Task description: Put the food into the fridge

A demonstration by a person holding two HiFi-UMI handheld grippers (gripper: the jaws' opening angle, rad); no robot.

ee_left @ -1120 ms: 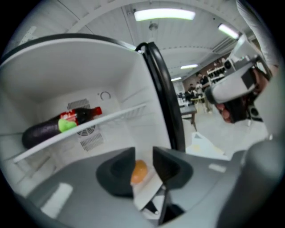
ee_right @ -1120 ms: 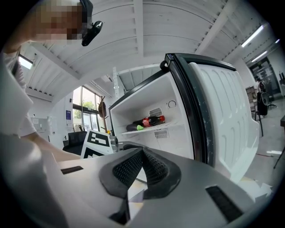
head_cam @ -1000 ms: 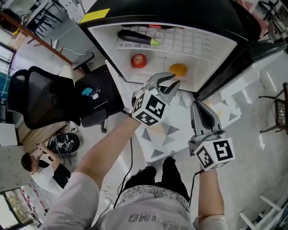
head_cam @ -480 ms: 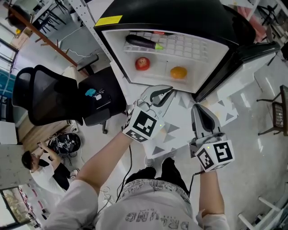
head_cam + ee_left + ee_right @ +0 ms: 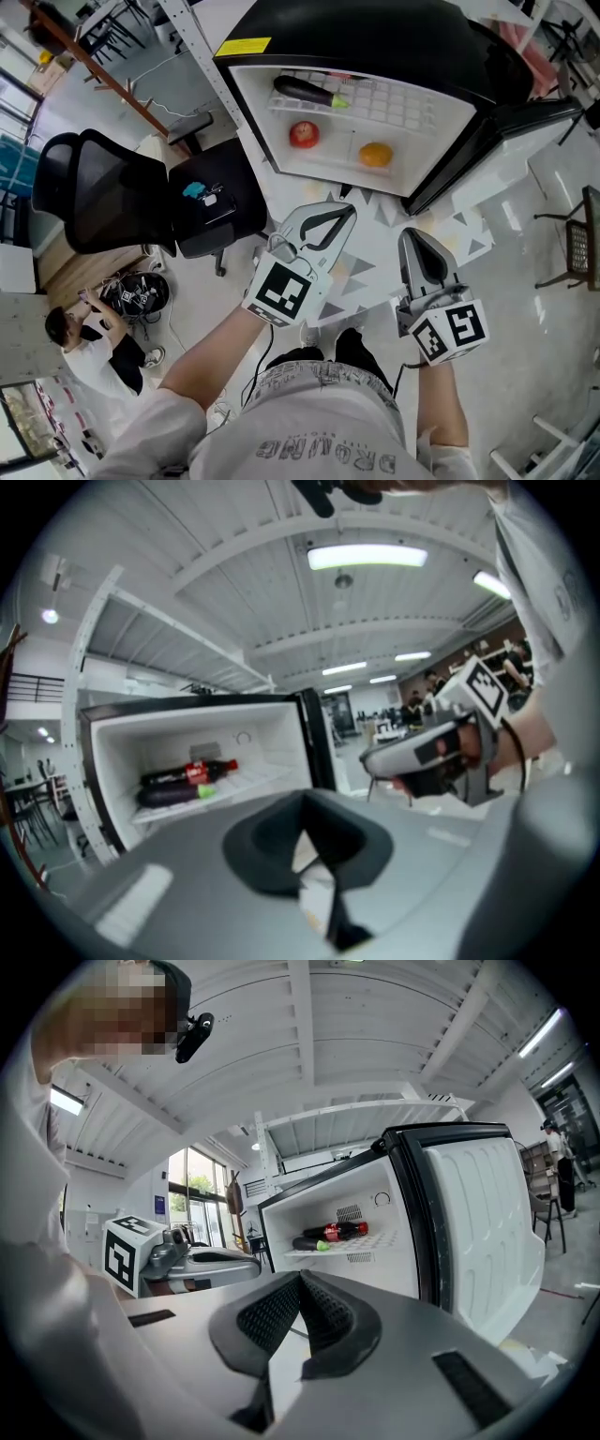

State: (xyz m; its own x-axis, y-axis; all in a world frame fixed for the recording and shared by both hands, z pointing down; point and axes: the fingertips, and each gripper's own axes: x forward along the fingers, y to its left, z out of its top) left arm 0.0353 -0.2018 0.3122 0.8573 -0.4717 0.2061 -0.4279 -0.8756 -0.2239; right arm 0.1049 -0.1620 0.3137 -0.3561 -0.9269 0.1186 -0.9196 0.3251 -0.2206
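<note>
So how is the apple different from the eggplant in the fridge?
The apple is red and the eggplant is dark purple with a green end. The apple is round and the eggplant is long and lies on its side. The eggplant is on the wire shelf and the apple sits on the level below. Both are inside the open fridge.

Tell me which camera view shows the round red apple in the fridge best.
The head view: the round red apple sits in plain sight on the white floor of the open black fridge. Neither gripper view shows it; both catch only the upper shelf.
</note>
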